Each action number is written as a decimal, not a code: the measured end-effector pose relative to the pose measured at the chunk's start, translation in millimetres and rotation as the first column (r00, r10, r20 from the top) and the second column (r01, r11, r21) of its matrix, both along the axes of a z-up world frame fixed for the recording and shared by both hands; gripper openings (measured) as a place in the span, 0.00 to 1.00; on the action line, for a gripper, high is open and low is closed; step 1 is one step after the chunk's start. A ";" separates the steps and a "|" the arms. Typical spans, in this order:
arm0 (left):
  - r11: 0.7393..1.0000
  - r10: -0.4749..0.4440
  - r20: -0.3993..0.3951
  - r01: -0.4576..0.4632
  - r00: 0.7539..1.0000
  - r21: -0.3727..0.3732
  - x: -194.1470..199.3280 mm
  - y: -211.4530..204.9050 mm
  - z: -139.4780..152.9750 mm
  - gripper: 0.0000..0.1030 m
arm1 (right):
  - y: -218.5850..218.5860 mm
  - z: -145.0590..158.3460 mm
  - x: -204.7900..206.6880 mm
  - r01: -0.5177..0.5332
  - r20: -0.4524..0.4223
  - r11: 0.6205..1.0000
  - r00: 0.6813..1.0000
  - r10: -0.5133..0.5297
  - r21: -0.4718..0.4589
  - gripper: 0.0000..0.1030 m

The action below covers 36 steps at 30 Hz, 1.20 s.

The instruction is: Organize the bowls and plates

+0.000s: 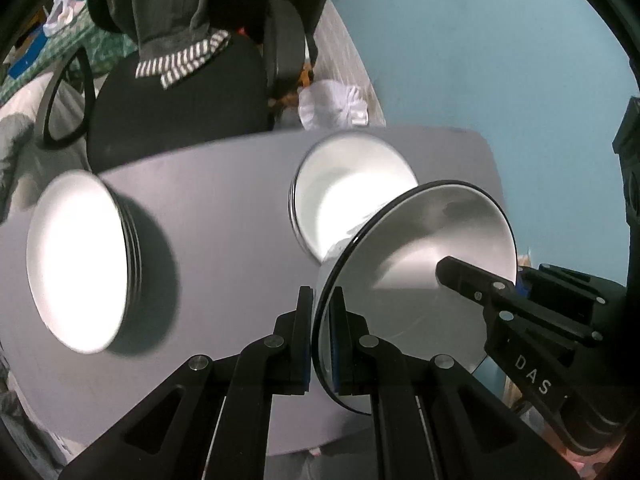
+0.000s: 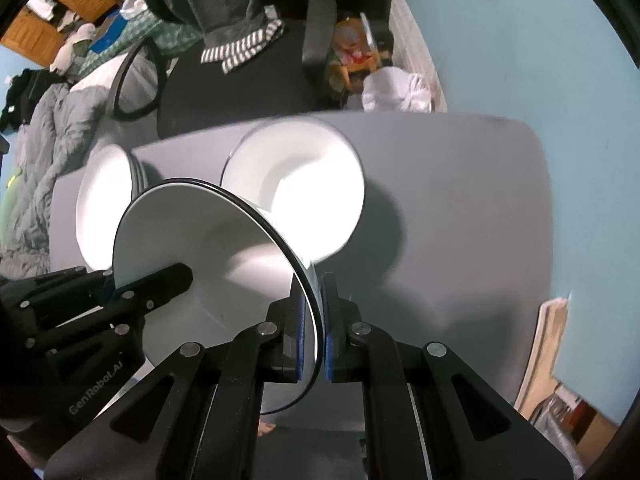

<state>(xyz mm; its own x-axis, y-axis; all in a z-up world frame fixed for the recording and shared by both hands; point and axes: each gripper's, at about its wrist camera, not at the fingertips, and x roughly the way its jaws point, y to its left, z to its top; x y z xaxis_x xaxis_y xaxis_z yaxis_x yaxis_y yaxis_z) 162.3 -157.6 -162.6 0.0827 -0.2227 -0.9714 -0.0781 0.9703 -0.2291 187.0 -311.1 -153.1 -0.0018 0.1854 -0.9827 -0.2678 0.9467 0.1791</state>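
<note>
A white bowl with a thin black rim [image 1: 420, 240] [image 2: 208, 248] hangs tilted above the grey table [image 1: 224, 200] [image 2: 460, 208], gripped on opposite sides of its rim. My left gripper [image 1: 322, 336] [image 2: 180, 276] is shut on the bowl's near rim, one finger inside and one outside. On the far side, my right gripper [image 2: 318, 328] [image 1: 444, 270] is shut on the same rim. A stack of white bowls [image 1: 76, 260] [image 2: 104, 204] stands at the table's left. More white bowls [image 1: 352, 192] [image 2: 296, 192] sit mid-table, just behind the lifted one.
A black office chair draped with grey and striped clothes [image 1: 176, 112] [image 2: 240, 92] stands behind the table. A white cloth [image 1: 332, 106] [image 2: 396, 92] lies by the light blue wall. Grey bedding [image 2: 40, 160] is on the left, and papers [image 2: 552, 344] lean at the right.
</note>
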 end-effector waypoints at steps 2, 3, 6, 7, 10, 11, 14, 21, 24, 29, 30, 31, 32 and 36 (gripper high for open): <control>1.000 -0.001 0.005 0.001 1.000 0.007 9.3 1.3 -1.2 0.06 | 1.9 -1.4 11.1 0.003 0.003 1.000 1.000 -0.003 0.003 0.08; 1.000 -0.005 0.003 0.005 1.000 0.014 15.1 -0.1 -0.5 0.06 | 1.7 -2.8 16.6 0.009 0.000 1.000 1.000 -0.009 0.008 0.08; 1.000 -0.003 0.004 0.003 1.000 0.019 26.9 0.6 -4.5 0.06 | 3.9 -6.3 29.3 0.015 -0.006 1.000 1.000 -0.015 0.012 0.08; 1.000 -0.005 0.000 0.005 1.000 0.023 31.2 0.1 -5.4 0.06 | 4.1 -7.5 32.9 0.016 -0.008 1.000 1.000 -0.016 0.011 0.08; 1.000 -0.006 -0.014 0.006 1.000 0.027 40.9 0.6 -15.6 0.06 | 5.3 -15.6 43.2 0.023 -0.026 1.000 0.999 -0.023 0.007 0.08; 1.000 -0.007 -0.019 0.008 1.000 0.030 43.5 0.6 -18.8 0.06 | 5.9 -18.1 46.8 0.023 -0.034 1.000 0.999 -0.023 0.005 0.08; 0.999 -0.008 -0.035 0.010 0.999 0.044 48.7 0.4 -27.3 0.06 | 7.5 -27.1 51.6 0.018 -0.057 1.000 0.998 -0.018 0.002 0.08; 0.998 -0.025 -0.062 0.029 0.998 0.064 53.9 -3.2 -37.4 0.06 | 7.2 -39.7 54.9 0.025 -0.099 0.999 0.995 -0.022 0.021 0.08; 0.997 -0.033 -0.072 0.038 0.997 0.064 54.6 -5.5 -40.6 0.06 | 5.3 -43.7 56.9 0.029 -0.115 0.999 0.993 -0.026 0.025 0.08; 0.994 -0.049 -0.085 0.056 0.995 0.091 57.7 -6.9 -44.0 0.06 | 2.0 -49.0 59.6 0.039 -0.129 0.999 0.991 -0.036 0.021 0.08; 0.994 -0.048 -0.084 0.056 0.995 0.092 58.5 -6.3 -44.5 0.06 | 1.0 -49.7 60.2 0.042 -0.133 0.999 0.990 -0.039 0.023 0.08; 0.994 -0.048 -0.089 0.056 0.995 0.090 59.4 -5.9 -45.2 0.06 | 0.0 -49.2 60.7 0.046 -0.136 0.998 0.990 -0.042 0.030 0.08; 0.995 -0.047 -0.092 0.055 0.995 0.086 60.3 -5.1 -45.6 0.06 | -0.4 -48.7 61.0 0.048 -0.140 0.998 0.989 -0.043 0.034 0.08; 0.996 -0.048 -0.101 0.056 0.994 0.071 62.1 -2.7 -48.2 0.07 | 2.6 -48.5 60.5 0.020 -0.144 1.000 0.989 -0.018 0.015 0.08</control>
